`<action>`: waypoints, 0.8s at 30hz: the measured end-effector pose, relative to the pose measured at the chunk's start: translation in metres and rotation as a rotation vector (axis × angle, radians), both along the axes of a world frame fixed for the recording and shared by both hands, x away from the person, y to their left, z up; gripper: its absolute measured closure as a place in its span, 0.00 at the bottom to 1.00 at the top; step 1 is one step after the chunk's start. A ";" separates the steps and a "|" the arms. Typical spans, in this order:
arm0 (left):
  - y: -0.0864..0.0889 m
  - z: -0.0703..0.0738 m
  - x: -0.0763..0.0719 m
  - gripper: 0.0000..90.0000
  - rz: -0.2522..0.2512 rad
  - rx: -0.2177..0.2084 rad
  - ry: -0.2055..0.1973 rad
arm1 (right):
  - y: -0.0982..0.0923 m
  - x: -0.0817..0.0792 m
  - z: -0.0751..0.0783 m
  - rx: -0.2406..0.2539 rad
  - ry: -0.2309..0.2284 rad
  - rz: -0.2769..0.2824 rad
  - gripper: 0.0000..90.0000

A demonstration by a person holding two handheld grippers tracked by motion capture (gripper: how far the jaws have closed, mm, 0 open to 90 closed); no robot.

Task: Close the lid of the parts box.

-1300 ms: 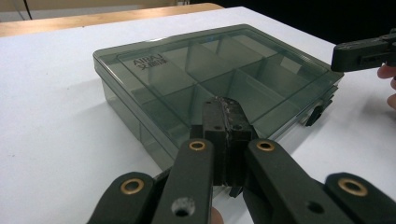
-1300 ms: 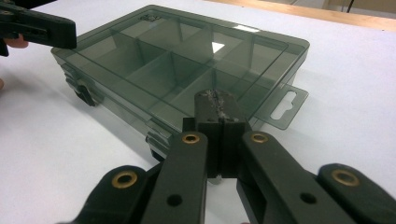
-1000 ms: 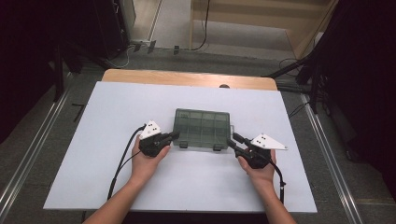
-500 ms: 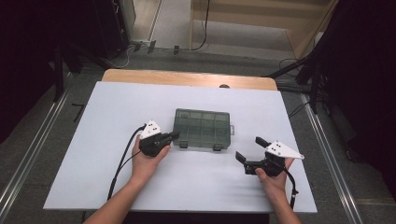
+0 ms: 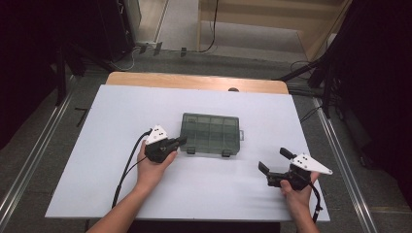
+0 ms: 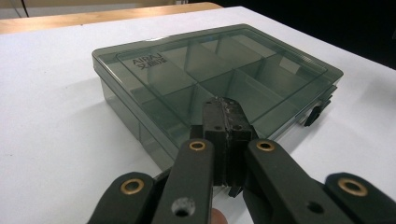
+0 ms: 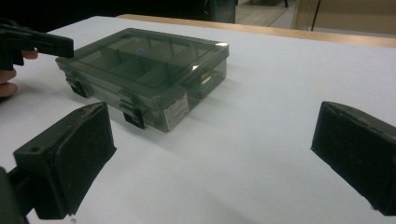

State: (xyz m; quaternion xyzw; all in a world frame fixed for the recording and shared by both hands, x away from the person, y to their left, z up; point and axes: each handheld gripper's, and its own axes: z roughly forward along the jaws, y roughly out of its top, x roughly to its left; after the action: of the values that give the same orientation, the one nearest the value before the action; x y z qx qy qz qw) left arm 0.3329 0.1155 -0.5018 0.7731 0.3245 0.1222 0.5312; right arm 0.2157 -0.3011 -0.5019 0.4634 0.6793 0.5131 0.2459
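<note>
The white bench [image 5: 121,160] is carrying a smoky compartment box [image 5: 210,134], lying lid-shut at its middle. The left claw [image 5: 181,141], pinched shut on nothing, is pressing its tips at the box's near left corner; the right claw [image 5: 273,162], whose jaws have just been opening, is standing wide and empty, well apart from the box. Steadying that corner while working the front latches [image 7: 134,116] looks wisest. The left gripper view is showing lid lettering [image 6: 148,62]; the right gripper view is showing a side label [image 7: 177,109].
</note>
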 end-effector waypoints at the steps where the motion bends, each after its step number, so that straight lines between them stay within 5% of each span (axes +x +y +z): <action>1: 0.000 0.000 0.000 1.00 -0.001 0.001 0.001 | -0.002 -0.002 -0.001 0.002 0.003 -0.007 0.00; 12: 0.006 0.005 -0.001 1.00 -0.005 -0.008 0.021 | -0.021 -0.016 -0.004 -0.007 0.017 -0.064 0.00; 15: 0.010 0.010 -0.006 0.99 -0.024 -0.016 -0.001 | -0.021 -0.015 -0.004 -0.005 0.020 -0.065 0.00; 24: 0.033 0.017 -0.016 0.33 -0.019 -0.068 -0.021 | -0.020 -0.015 -0.006 -0.007 0.027 -0.065 0.00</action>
State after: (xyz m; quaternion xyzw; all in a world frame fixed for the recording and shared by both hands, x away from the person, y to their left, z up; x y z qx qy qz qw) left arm 0.3174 0.1490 -0.4844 0.7563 0.3156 0.1140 0.5616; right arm 0.2012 -0.3211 -0.5075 0.4912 0.6691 0.4961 0.2549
